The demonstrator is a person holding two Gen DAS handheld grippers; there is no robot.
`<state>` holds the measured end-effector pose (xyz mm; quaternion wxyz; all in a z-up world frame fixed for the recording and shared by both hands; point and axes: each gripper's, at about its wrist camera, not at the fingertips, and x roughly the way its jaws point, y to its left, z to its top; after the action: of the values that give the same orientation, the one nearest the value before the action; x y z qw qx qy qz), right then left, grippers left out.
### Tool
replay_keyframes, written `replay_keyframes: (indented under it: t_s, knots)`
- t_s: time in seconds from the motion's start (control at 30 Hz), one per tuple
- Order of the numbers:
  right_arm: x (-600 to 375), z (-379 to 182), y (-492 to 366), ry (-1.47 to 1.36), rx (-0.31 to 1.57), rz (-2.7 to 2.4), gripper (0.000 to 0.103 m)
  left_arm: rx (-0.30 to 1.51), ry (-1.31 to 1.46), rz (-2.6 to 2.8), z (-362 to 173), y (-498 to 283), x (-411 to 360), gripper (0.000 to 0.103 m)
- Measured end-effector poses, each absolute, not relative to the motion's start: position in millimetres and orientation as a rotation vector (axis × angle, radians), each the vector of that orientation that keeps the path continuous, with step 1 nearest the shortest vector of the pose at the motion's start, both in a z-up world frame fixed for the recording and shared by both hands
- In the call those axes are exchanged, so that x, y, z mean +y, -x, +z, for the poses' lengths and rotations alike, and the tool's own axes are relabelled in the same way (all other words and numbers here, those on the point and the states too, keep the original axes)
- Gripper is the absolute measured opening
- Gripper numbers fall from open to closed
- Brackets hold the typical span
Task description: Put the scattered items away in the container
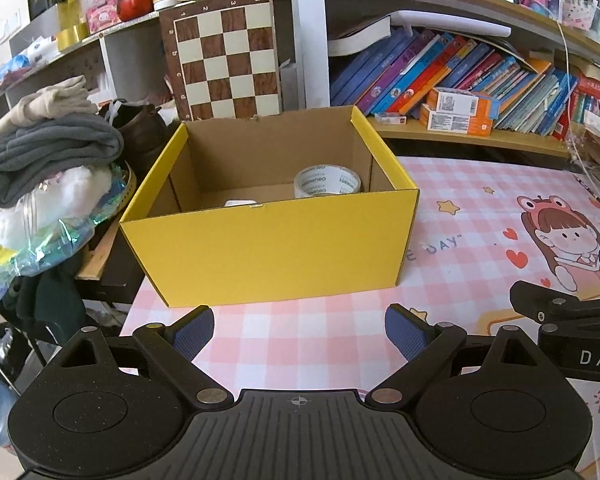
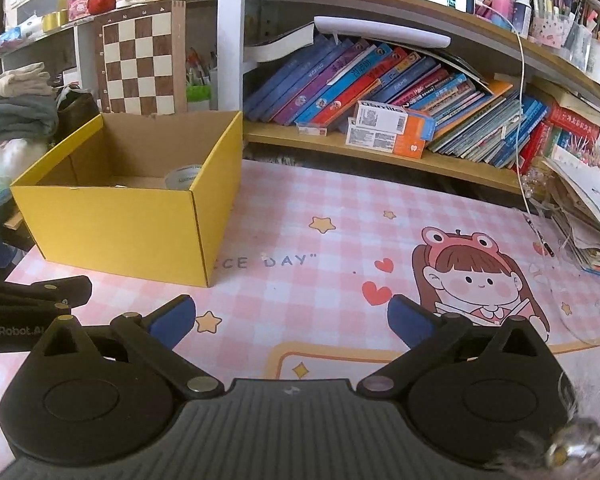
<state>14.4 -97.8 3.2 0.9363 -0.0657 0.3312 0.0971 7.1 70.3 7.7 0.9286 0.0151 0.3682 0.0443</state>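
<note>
A yellow cardboard box (image 1: 268, 256) stands open on the pink checked mat; it also shows in the right wrist view (image 2: 120, 232) at the left. Inside it lie a roll of clear tape (image 1: 327, 181), also seen in the right wrist view (image 2: 182, 176), and a small white item (image 1: 240, 203) near the front wall. My left gripper (image 1: 299, 334) is open and empty, just in front of the box. My right gripper (image 2: 292, 322) is open and empty over the mat, to the right of the box. No loose items show on the mat.
A pile of clothes and a plush toy (image 1: 48, 168) sits left of the box. A chessboard (image 1: 224, 60) leans behind it. A low shelf of books (image 2: 400, 92) runs along the back. Stacked papers (image 2: 588, 216) lie at the mat's right edge.
</note>
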Motion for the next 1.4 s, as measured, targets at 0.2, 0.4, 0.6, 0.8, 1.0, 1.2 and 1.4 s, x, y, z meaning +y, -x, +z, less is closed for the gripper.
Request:
replay_keyframes:
  t_s: [0.2,0.4,0.6,0.8,1.0,1.2,1.4]
  knots:
    - [-98.4,0.1,-17.2,0.134,0.693,0.197,0.103,0.771,-0.024,0.086,4.4,-11.0,69.1,0.094]
    - [-100.3,-2.8,-20.6,0.130,0.706,0.190,0.103,0.783,-0.023,0.090,1.3,-12.9,67.8,0.095]
    - [-100.1,-3.7,-22.4,0.128,0.711,0.195,0.103,0.782,-0.015,0.097,1.2,-13.4,69.3,0.095]
    - [-101.0,-5.9,-24.6,0.126,0.722,0.197,0.103,0.800,-0.010,0.105,-2.0,-14.5,70.2,0.095]
    - [-100.6,-7.0,-24.4,0.128,0.725,0.198,0.103,0.800,-0.006,0.106,-2.9,-14.5,70.9,0.095]
    - [-101.0,-6.9,-24.8,0.128,0.725,0.196,0.103,0.786,-0.010,0.101,-1.1,-13.8,70.5,0.095]
    - [-102.6,-7.1,-25.1,0.131,0.725,0.201,0.103,0.777,-0.004,0.094,0.6,-13.5,70.8,0.095]
